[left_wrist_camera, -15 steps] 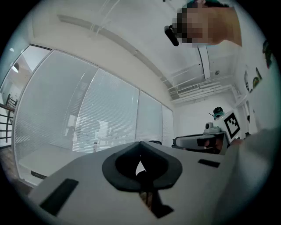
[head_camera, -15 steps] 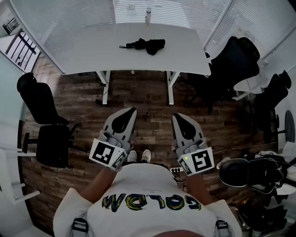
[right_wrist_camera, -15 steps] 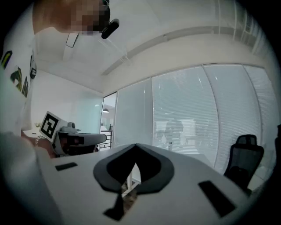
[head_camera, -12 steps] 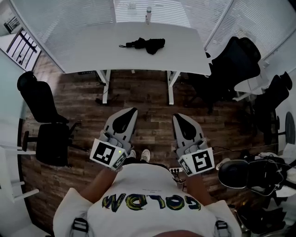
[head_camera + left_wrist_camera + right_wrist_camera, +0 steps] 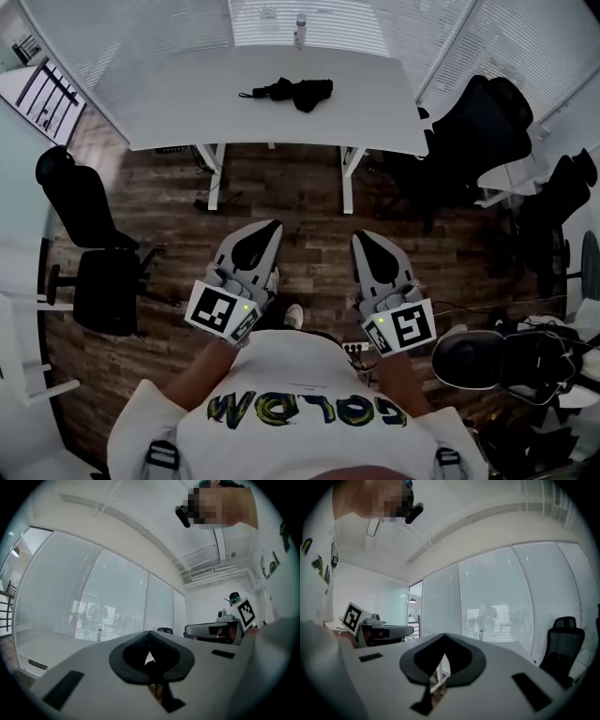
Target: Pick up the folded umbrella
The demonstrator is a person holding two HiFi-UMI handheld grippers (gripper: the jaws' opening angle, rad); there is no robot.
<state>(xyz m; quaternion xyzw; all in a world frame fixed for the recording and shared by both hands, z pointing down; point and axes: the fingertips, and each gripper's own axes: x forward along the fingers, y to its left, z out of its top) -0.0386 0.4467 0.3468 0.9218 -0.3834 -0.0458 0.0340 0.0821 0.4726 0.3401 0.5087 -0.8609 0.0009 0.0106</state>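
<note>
Left gripper and right gripper: both are held level at waist height, side by side over the wooden floor. Each has its jaws pressed together with nothing between them, as each gripper's own view confirms. Both noses point toward the white table, which stands well apart from them across the open floor.

The folded umbrella lies flat on the tabletop, near its middle and untouched. Its long axis runs left to right, crosswise to the line of both grippers, with the slim end at left and the bulkier bunched fabric at right.

The umbrella sits ahead and between the two grippers' lines, somewhat closer to the left one. By this reading either hand could reach it, and the left has the slightly shorter path. Both jaws must first open.
</note>
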